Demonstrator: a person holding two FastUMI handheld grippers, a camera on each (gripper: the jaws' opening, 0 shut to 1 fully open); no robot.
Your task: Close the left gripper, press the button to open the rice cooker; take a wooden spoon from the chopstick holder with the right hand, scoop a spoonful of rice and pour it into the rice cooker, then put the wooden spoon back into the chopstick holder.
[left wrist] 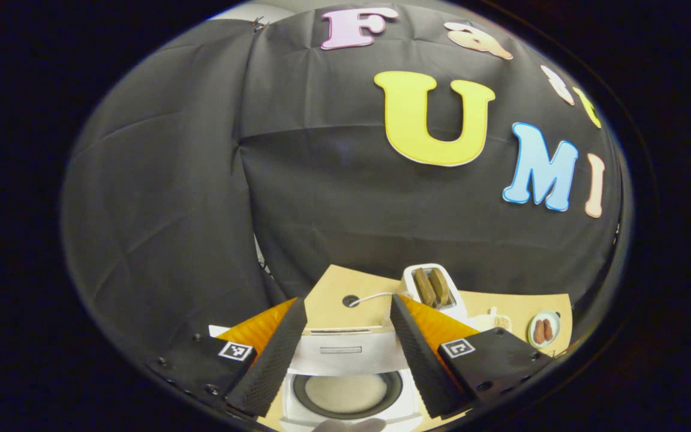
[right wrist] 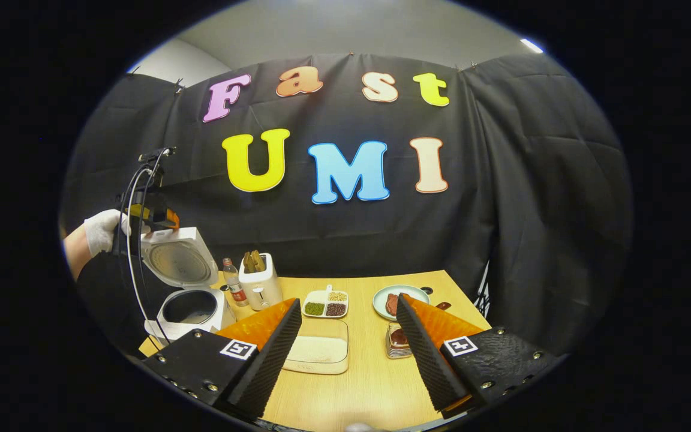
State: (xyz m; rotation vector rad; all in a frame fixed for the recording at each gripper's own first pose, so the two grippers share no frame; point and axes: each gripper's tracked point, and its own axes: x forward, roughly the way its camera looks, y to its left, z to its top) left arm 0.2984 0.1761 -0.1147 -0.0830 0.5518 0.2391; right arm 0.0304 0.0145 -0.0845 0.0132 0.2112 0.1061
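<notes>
In the left gripper view we look from above and close over the open rice cooker (left wrist: pixel 345 384), facing the booth's back wall, with only a strip of the tabletop (left wrist: pixel 327 300) below. In the right gripper view we sit farther back, near the front edge of the tabletop (right wrist: pixel 369 372), facing the same wall and taking in its whole width. Both views share the rice cooker (right wrist: pixel 186 288) at the left edge and the toaster (left wrist: pixel 435 291), which stands just beside the cooker toward the back (right wrist: pixel 260 279).
</notes>
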